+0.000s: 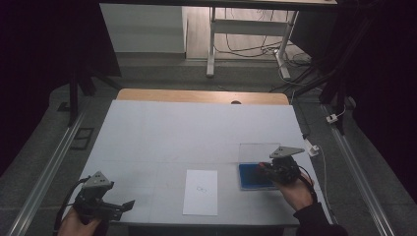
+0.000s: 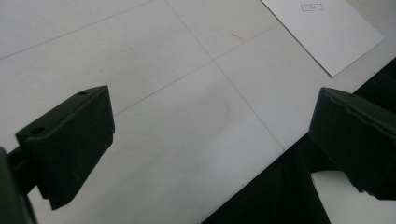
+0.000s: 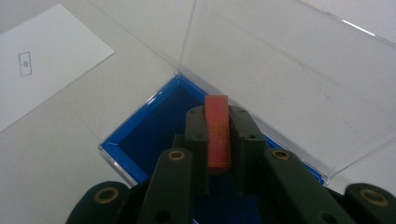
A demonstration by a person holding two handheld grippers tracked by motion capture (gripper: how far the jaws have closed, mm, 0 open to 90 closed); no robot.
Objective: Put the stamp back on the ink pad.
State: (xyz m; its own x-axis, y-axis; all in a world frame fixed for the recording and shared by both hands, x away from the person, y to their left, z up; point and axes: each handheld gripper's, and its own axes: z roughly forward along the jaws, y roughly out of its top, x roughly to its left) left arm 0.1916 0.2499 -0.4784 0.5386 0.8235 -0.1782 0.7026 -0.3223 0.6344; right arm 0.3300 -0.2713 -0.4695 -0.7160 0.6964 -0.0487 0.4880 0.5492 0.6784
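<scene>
Here the right gripper (image 3: 218,140) pinches a small red tile (image 3: 218,133) edge-on between its two jaws, right above the blue tray (image 3: 140,140) of a clear-lidded box (image 3: 289,70) whose lid stands open behind it. In the high view that gripper (image 1: 282,167) hovers over the blue tray (image 1: 248,177) near the table's (image 1: 196,128) right edge, the hand (image 1: 297,194) behind it. The tile looks thin, flat and rigid (plastic, most likely, with faint gold markings on its face), so it should weigh next to nothing and keep its shape under the squeeze. Its smooth faces could slip, though; the present hold, across the two broad faces and about midway along its length, seems the safest, leaving one end free to be set down.

The left gripper (image 2: 210,140) rests low at the near left corner of the table, jaws spread wide with nothing between them. A white paper sheet (image 1: 200,191) with a tiny printed box lies flat between the two grippers, well apart from the tray; it is the likely landing spot for the tile.
</scene>
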